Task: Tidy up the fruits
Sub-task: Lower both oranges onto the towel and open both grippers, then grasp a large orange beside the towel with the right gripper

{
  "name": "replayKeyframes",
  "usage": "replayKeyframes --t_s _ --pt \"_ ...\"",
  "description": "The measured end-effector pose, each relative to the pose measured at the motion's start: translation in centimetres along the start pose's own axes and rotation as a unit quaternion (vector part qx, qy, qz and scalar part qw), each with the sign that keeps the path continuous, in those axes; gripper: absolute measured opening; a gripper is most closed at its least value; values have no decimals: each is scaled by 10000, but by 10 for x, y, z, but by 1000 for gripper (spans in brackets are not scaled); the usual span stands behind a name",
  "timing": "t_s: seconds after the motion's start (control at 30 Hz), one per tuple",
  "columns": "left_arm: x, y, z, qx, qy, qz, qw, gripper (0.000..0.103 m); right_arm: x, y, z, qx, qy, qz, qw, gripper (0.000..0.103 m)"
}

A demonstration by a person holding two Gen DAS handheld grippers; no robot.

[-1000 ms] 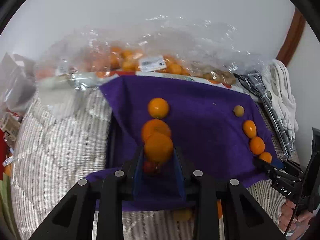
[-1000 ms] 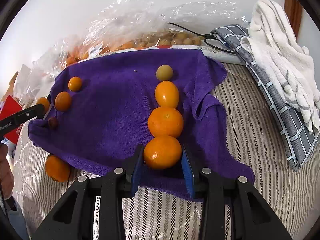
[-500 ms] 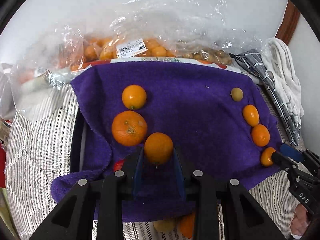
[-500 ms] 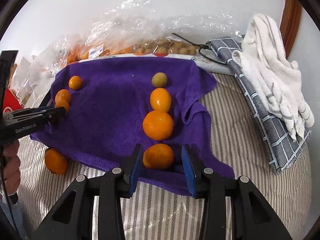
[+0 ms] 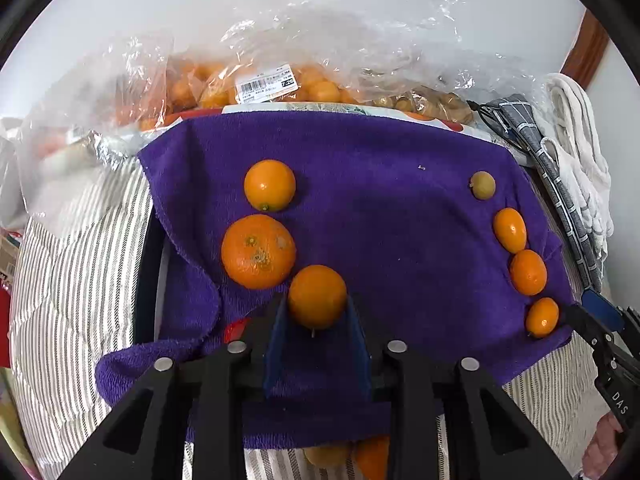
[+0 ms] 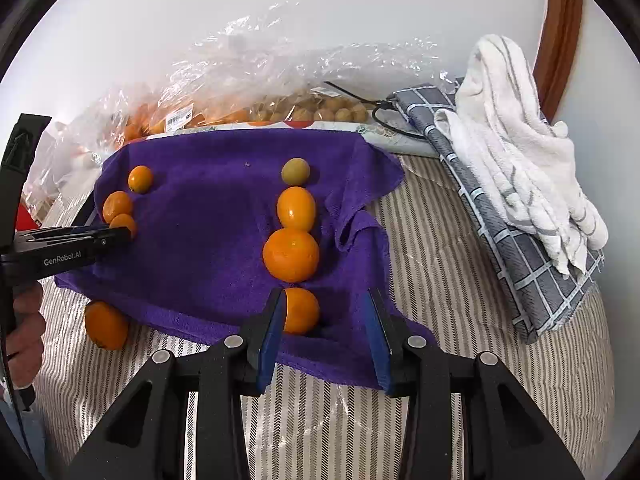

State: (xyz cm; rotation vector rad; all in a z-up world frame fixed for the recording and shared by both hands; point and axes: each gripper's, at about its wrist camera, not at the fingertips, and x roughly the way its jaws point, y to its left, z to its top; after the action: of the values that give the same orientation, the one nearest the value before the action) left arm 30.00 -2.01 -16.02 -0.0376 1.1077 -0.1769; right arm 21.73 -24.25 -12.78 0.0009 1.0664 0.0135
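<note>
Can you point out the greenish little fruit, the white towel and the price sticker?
greenish fruit [image 6: 295, 171], right wrist view, its middle
white towel [image 6: 516, 148], right wrist view, its bunched middle
price sticker [image 5: 266, 85], left wrist view, the label's middle

On the purple towel [image 6: 208, 248]: six oranges [image 6: 291, 255], one greenish fruit [image 6: 295, 171]. One more orange [image 6: 106, 325] off the towel's edge. Two grippers [image 6: 324, 320]. Two folded cloths [image 6: 516, 184]. Bagged fruit [image 6: 256, 114]: uncountable.

White towel [image 6: 520, 152] lies on checked cloth [image 6: 532, 264].
</note>
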Motion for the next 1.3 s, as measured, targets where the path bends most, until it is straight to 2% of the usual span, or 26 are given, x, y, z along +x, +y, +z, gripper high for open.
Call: replayKeyframes --t_s 0.03,0.13,0.33,0.5,0.6,0.7,0.93,1.1,1.3 --pt "-4 0 0 -13 -21 -39 10000 41 -2 0 0 5 -15 -14 10000 40" --pt "-19 -2 -2 32 -158 -177 9997 51 -6 -1 0 54 -30 -42 10000 40" --pt "-59 8 -15 131 -605 -85 9980 52 -17 1 -2 267 -64 -47 9996 40" --pt "-92 37 -35 -45 -1049 23 9945 52 -29 18 -8 165 -167 -63 9997 40" --pt "-104 54 -50 -143 -1146 206 9931 52 -35 30 -14 204 -223 190 9994 40" --pt "-106 68 -68 -138 -1086 486 9928 52 -31 46 -19 211 -48 588 9980 40" --pt "-91 102 -109 -269 -754 555 9952 52 -21 99 -35 -166 84 1078 9940 42" --pt "-81 119 -125 -409 -681 569 9952 52 -12 131 -40 -508 144 1187 9915 44" --pt "-70 130 -131 -517 -582 498 9957 52 -3 149 -34 -592 223 1240 9903 44"
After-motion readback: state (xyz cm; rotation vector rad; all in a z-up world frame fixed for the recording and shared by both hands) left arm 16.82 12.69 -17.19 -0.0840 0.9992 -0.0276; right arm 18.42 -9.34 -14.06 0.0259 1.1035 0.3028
